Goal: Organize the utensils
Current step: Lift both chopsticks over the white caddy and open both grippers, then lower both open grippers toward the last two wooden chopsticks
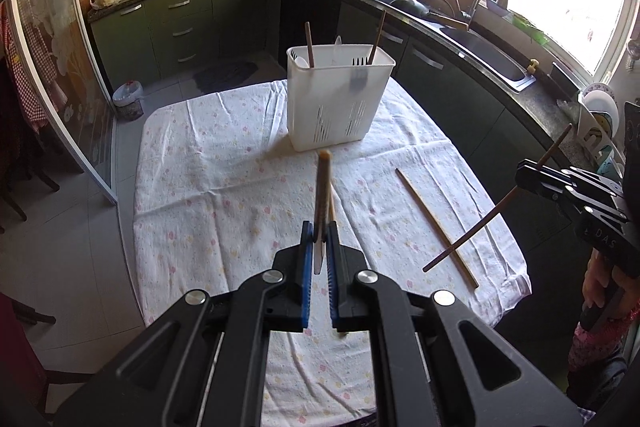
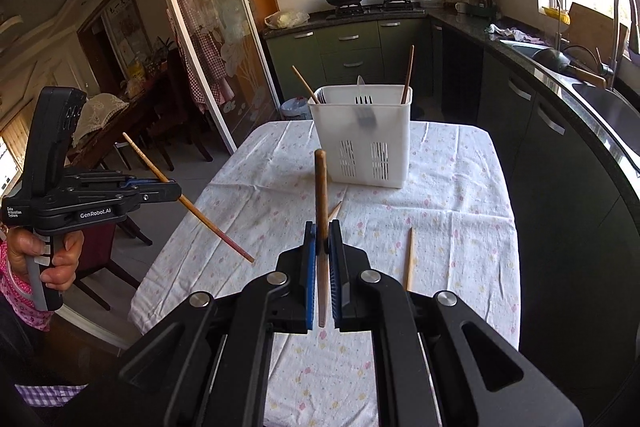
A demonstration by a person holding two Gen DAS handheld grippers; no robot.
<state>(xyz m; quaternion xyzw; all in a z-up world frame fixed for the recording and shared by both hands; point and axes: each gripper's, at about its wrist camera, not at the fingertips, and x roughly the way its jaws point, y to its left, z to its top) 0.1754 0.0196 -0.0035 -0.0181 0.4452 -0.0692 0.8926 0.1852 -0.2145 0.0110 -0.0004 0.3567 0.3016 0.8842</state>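
- While my left gripper (image 1: 320, 239) is clenched on a light chopstick (image 1: 322, 187), that stick rises steeply out of the jaws, and in the left wrist view its tip blurs just short of the white caddy (image 1: 336, 99) ahead. Held this low on its length, it could pivot between the pads and miss the caddy's opening.
- Ahead of the left jaws and off to their right, a loose chopstick (image 1: 436, 223) lies on the cloth-covered surface (image 1: 208, 163). The dark chopstick (image 1: 496, 207) gripped by my right gripper (image 1: 532, 179) hangs slanted above it, so a careless sweep could knock the loose one off the near edge.
- Seen from the right wrist view, my right gripper (image 2: 324, 243) is clamped on that dark chopstick (image 2: 321, 195), which stands nearly upright from the jaws, with the caddy (image 2: 364, 135) straight ahead.
- Two chopsticks and a fork already stand in the caddy; I judge a hard entry could jam against them or tip the light caddy.
- To the left of the right jaws, the left gripper (image 2: 176, 189) carries its chopstick (image 2: 188, 197) crosswise. If both approach together, the sticks may clash over the rim.
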